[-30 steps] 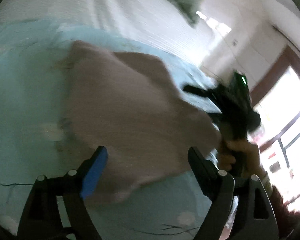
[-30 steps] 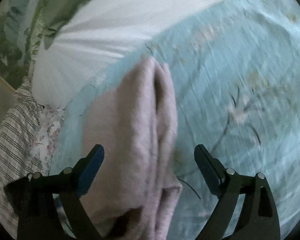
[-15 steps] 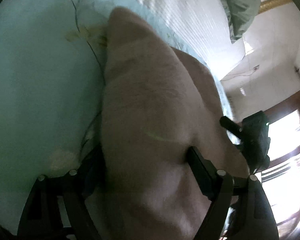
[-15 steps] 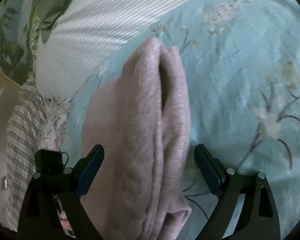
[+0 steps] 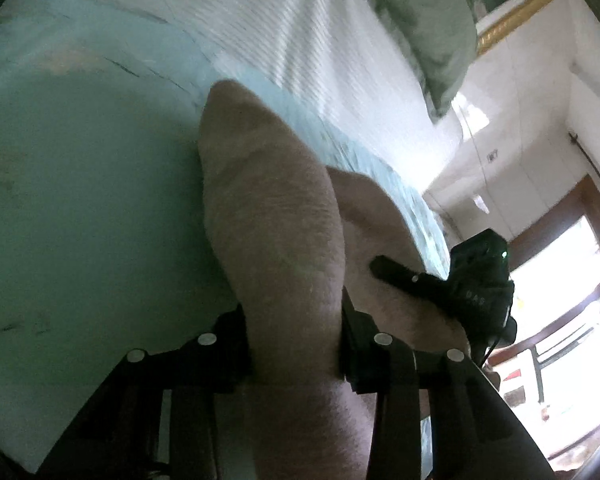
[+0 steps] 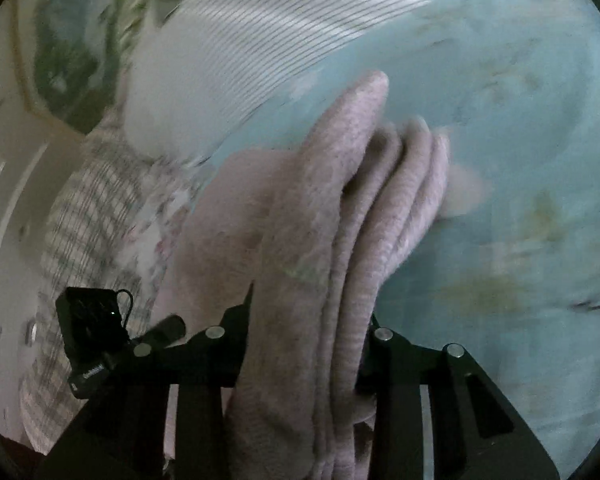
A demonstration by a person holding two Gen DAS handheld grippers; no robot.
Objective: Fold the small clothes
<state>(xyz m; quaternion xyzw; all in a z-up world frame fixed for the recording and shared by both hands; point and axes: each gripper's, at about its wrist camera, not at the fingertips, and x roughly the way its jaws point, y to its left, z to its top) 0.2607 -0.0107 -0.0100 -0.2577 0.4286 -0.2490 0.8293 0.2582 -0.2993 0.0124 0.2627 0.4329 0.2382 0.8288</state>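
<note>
A folded pink knit garment (image 5: 276, 240) lies on a light blue floral bedsheet (image 5: 80, 200). My left gripper (image 5: 294, 340) is shut on one edge of it, the cloth bulging between the two fingers. My right gripper (image 6: 306, 344) is shut on the opposite edge, where the garment (image 6: 340, 208) shows as several stacked layers. The right gripper also shows in the left wrist view (image 5: 440, 284), pressed into the cloth. The left gripper shows at lower left in the right wrist view (image 6: 100, 344). Both sets of fingertips are hidden by the fabric.
A white striped pillow (image 5: 300, 28) and a green cushion (image 5: 432, 24) lie beyond the sheet. A plaid cloth (image 6: 84, 216) lies at the bed's left side. A bright window with a wooden frame (image 5: 572, 280) is at the right.
Both grippers went from open, on either side of the garment, to shut on it. The cloth has bunched into stacked layers between the fingers and lifted slightly.
</note>
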